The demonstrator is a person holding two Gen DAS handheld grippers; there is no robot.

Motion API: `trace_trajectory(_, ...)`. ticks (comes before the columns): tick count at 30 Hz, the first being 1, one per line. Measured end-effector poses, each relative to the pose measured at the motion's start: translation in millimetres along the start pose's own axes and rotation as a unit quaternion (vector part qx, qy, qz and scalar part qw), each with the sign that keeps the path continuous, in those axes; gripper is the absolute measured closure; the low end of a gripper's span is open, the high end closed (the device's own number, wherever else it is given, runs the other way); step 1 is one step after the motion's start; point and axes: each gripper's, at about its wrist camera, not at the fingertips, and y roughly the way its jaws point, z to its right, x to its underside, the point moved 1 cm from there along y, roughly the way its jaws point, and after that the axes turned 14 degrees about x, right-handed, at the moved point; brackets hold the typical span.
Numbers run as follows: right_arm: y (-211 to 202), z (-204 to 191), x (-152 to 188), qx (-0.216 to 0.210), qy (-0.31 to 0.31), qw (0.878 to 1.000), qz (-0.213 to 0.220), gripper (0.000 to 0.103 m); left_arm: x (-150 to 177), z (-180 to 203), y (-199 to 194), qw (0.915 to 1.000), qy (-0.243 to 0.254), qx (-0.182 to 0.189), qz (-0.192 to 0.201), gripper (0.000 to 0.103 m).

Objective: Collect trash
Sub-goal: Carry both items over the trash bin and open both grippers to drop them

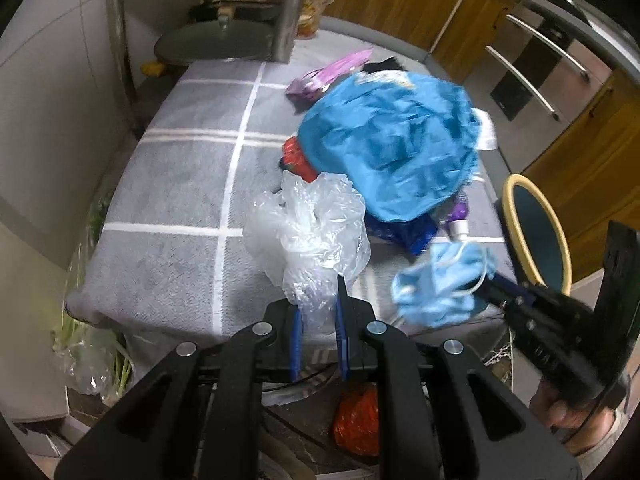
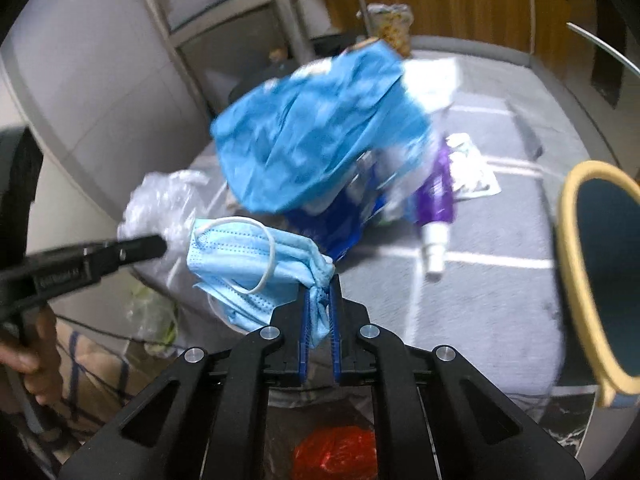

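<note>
The left hand-held gripper (image 1: 318, 300) pinches a crumpled clear plastic bag (image 1: 308, 232) by its lower folds, lifting it off the grey checked cloth (image 1: 180, 200) on the bench. The right hand-held gripper (image 2: 319, 304) is pressed together on a bunched corner of a blue face mask (image 2: 248, 256), which dangles free, probably for dropping with the red wrapper (image 2: 334, 456) below. A big blue bag (image 1: 392, 140) and purple spray bottle (image 2: 436, 204) remain. Embossed lettering on the gripper is unreadable.

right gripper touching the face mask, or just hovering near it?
Touching. The right wrist view shows the right gripper with its blue fingers shut on a bunched corner of the blue face mask, which hangs off them.
</note>
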Motion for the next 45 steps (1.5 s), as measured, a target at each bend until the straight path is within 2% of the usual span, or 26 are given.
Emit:
trace_trajectory(5,-25.1,26.8,-5.1,0.019,0.032,0.999,0.025,0.093,0.9,22.2,-11.7,0.9993,0.033,0.010,0.012,0.090)
trace_trajectory(12,-64.5,71.9,-0.6,0.041,0.084,0.994,0.062,0.093,0.5,65.9,-11.6,0.9962,0.080,0.032,0.008,0.090)
trace_trajectory(18,-93.0,100.8,6.4,0.060,0.115,0.988,0.085,0.093,-9.2,120.9,-5.1,0.9891,0.135,0.060,0.004,0.090)
trace_trajectory(24,-108.6,143.6,7.1,0.093,0.163,0.976,0.106,0.093,-31.5,173.5,5.3,0.9798,0.175,0.096,-0.007,0.090)
trace_trajectory(29,-112.9,174.9,8.2,0.119,0.203,0.966,0.110,0.093,-52.7,214.3,19.4,0.9695,0.215,0.117,-0.015,0.090)
trace_trajectory(34,-128.1,202.5,4.9,0.148,0.211,0.959,0.118,0.093,-72.8,251.3,45.5,0.9597,0.246,0.135,-0.020,0.090)
trace_trajectory(40,-131.8,229.6,-0.3,0.187,0.211,0.954,0.104,0.093,-80.9,281.1,89.2,0.9548,0.252,0.152,-0.043,0.090)
trace_trajectory(45,-107.0,249.8,9.5,0.199,0.237,0.949,0.066,0.093,-81.1,295.5,125.8,0.9540,0.252,0.148,-0.066,0.090)
